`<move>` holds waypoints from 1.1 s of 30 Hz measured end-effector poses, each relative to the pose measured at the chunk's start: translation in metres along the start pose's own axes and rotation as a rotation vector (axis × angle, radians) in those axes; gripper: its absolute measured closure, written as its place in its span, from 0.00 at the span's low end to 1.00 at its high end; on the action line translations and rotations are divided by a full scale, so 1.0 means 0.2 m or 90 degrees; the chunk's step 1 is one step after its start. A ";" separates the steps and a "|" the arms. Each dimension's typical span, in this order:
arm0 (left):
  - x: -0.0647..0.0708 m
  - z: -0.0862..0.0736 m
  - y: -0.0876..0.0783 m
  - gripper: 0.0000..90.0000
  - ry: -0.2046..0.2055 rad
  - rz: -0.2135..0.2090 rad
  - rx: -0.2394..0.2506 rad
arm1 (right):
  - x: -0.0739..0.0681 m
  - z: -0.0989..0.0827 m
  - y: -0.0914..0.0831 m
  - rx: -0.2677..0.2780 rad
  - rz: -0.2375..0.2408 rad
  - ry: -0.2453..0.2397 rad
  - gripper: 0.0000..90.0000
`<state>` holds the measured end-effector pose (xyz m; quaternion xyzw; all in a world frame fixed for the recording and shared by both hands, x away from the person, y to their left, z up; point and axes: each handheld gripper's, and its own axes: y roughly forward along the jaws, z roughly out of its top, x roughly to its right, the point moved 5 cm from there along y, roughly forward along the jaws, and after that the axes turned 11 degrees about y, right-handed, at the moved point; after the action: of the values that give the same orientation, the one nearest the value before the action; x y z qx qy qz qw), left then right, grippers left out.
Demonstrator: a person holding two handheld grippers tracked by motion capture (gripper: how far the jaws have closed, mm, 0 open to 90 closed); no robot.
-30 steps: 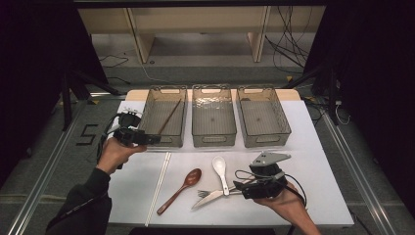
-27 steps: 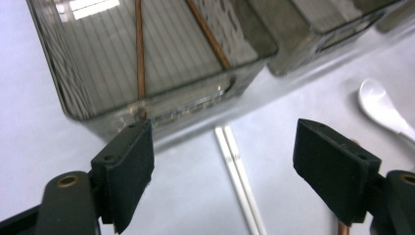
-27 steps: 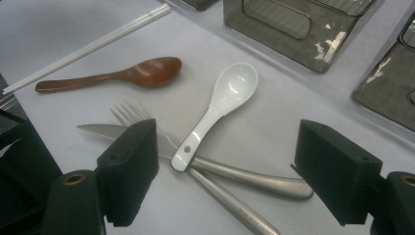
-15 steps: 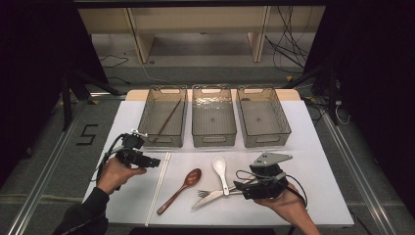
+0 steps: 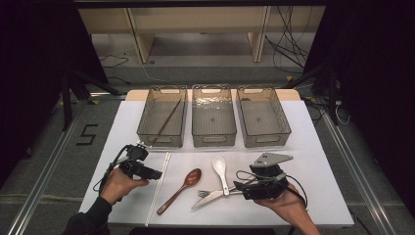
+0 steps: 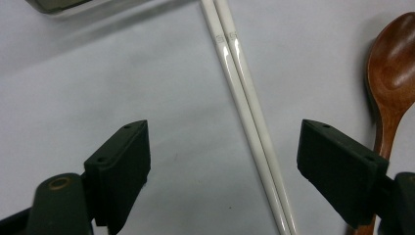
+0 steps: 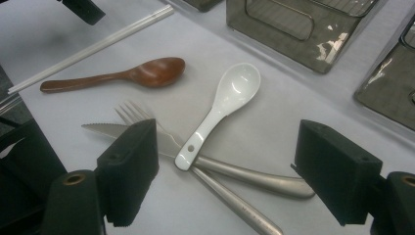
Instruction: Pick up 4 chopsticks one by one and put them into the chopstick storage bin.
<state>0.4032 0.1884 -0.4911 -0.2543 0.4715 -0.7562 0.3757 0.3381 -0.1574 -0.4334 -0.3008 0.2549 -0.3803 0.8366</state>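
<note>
Left gripper (image 5: 157, 174) gaping over the white chopsticks (image 6: 244, 98)

Its jaws have just been widening; the chopsticks lie flat on the table (image 5: 313, 147) between them, untouched, beside the wooden spoon (image 5: 180, 190). Right gripper (image 7: 225, 171) hangs unclenched above fork (image 7: 128, 113), knife (image 7: 105, 129) and white spoon (image 7: 222, 105). Three bins (image 5: 214, 138) stand beyond.

The white-covered table (image 5: 313, 147) is looked down on from above its near edge, facing forward. The pair of white plastic chopsticks (image 6: 247, 117) is viewed from close above in the left gripper view. The chopsticks (image 7: 93, 46) are shared with the low, slanted right gripper view.
</note>
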 end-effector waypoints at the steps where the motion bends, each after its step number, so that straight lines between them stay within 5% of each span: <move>1: 0.00 0.00 0.00 0.22 0.002 0.002 -0.003 | 0.00 0.00 0.00 0.000 -0.001 0.000 0.28; 33: 0.03 -0.04 0.10 0.48 0.045 0.006 -0.071 | 0.00 0.00 0.00 -0.002 -0.001 0.000 0.28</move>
<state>0.3996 0.1824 -0.5131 -0.2459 0.5268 -0.7356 0.3477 0.3373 -0.1578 -0.4334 -0.3022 0.2556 -0.3804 0.8358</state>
